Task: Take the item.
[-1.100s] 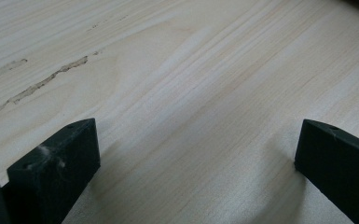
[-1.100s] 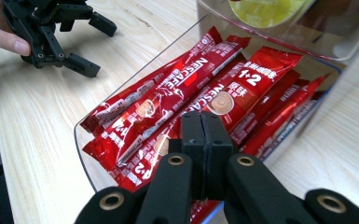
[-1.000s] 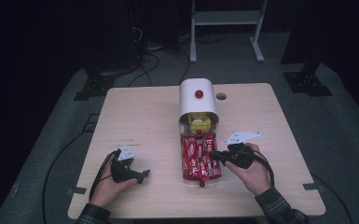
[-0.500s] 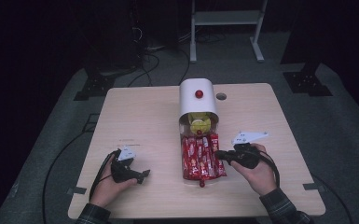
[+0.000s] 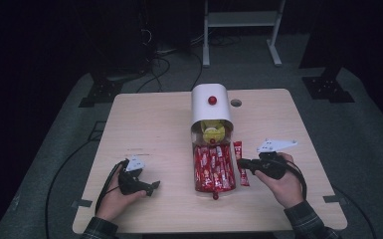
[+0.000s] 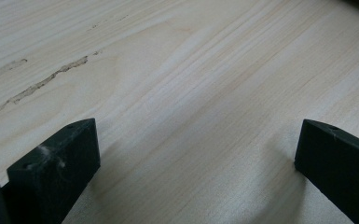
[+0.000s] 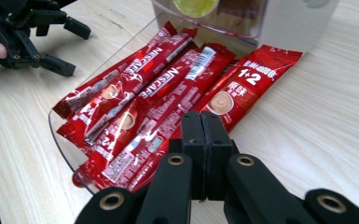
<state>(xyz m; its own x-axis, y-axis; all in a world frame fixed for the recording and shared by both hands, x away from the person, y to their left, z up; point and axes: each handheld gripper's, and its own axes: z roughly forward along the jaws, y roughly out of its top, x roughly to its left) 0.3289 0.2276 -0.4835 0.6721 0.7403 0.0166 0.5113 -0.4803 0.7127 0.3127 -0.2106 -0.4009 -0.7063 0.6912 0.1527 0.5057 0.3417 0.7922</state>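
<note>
- We see a pale wooden table (image 5: 144, 119) in a dark room.
- Our right gripper (image 5: 243, 164), jaws together, holds a red sachet (image 7: 242, 88) beside the clear tray (image 7: 63, 140).
- Our left gripper (image 5: 146, 188) rests with jaws apart.

A pale wood table (image 5: 149, 124) with rounded corners stands on a grey carpet (image 5: 54, 149). Its top shows a fine straight grain, with a darker streak in the left gripper view, and there is a small round hole (image 5: 236, 103) near the far edge. Light falls on the table and the floor just around it; the rest of the room is dark, and no walls or windows can be made out. Beyond the table stands a white metal frame (image 5: 241, 30) with a shelf. Black stand bases (image 5: 99, 92) rest on the carpet at the far left and far right (image 5: 327, 87). Black cables (image 5: 166, 62) lie across the floor behind the table.
</note>
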